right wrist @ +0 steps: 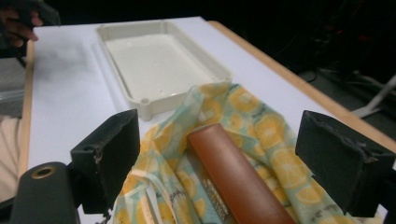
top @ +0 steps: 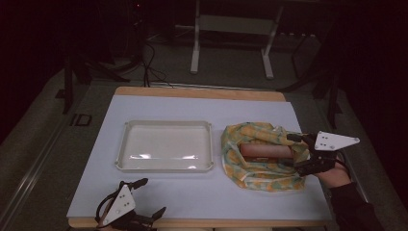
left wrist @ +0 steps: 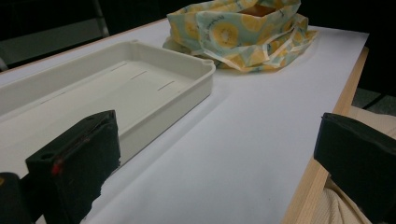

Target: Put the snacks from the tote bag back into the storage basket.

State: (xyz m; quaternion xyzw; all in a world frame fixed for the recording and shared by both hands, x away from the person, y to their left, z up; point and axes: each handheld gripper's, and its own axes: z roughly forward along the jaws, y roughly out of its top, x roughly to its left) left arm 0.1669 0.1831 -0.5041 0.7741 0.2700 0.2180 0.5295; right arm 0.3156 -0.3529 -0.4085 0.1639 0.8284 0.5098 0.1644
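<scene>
Worktop point(top: 159, 192): bare white room along the near edge and the left side. Tray point(top: 126, 144) sits mid-worktop, empty. Just right of it, toward the right edge, lies the yellow-patterned bag point(top: 250, 175), mouth agape, a brown roll point(top: 265, 151) inside. Right tool point(top: 299, 153) spread wide at the bag's right end, jaws flanking the roll, gripping nothing. Left tool point(top: 153, 196) at the near-left corner, wide apart, empty.
</scene>
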